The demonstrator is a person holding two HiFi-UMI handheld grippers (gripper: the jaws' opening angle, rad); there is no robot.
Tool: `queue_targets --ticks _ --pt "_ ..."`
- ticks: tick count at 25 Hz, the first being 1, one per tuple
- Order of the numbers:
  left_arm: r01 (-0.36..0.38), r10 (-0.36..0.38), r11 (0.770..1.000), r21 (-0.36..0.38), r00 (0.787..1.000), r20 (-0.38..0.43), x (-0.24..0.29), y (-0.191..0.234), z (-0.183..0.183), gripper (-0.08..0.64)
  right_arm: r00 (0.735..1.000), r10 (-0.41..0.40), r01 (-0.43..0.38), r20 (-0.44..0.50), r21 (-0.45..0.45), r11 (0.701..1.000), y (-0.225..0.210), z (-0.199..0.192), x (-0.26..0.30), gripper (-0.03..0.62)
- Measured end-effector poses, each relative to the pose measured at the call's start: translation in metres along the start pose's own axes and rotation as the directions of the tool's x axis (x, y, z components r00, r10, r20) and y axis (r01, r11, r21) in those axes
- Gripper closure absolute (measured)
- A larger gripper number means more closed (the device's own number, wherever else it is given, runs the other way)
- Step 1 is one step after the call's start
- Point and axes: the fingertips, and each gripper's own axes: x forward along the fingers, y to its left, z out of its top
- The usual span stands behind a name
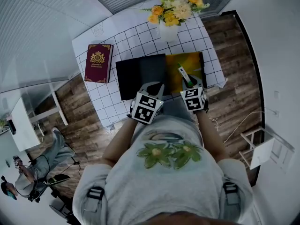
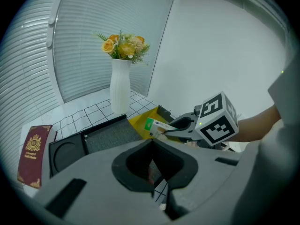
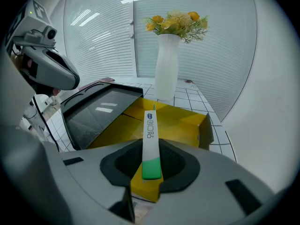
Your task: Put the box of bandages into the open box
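The grid-cloth table (image 1: 122, 41) stood on a wood floor (image 1: 84, 121). The right hand-held gripper (image 3: 151, 171) pinched the bandage box (image 3: 150, 130) over the open box (image 3: 187, 125). The left hand-held gripper (image 2: 151, 143) was pressed together.

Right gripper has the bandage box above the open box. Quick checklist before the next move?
1. Grip: the right gripper has its jaws closed on the green end of the bandage box. Ok.
2. Position: the bandage box is above the yellow interior of the open box. Ok.
3. Lid: the black lid is folded fully open to the side. Ok.
4. Interior: the visible part looks bare, but the near part is hidden by the gripper. Cannot tell.
5. Left gripper: shut and empty, over the lid side and away from the bandage box. Ok.
6. Vase of flowers: upright behind the open box, not touching it. Ok.
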Motion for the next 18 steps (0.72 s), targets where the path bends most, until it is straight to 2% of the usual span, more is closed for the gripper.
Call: queue_targets --ticks 18 --pt "-0.003 0.003 1.000 0.002 1.000 0.010 -0.0075 0.0047 -0.0037 0.552 1.000 -0.006 0.006 0.009 0.009 1.000 0.0017 0.0006 0.0016 0.502"
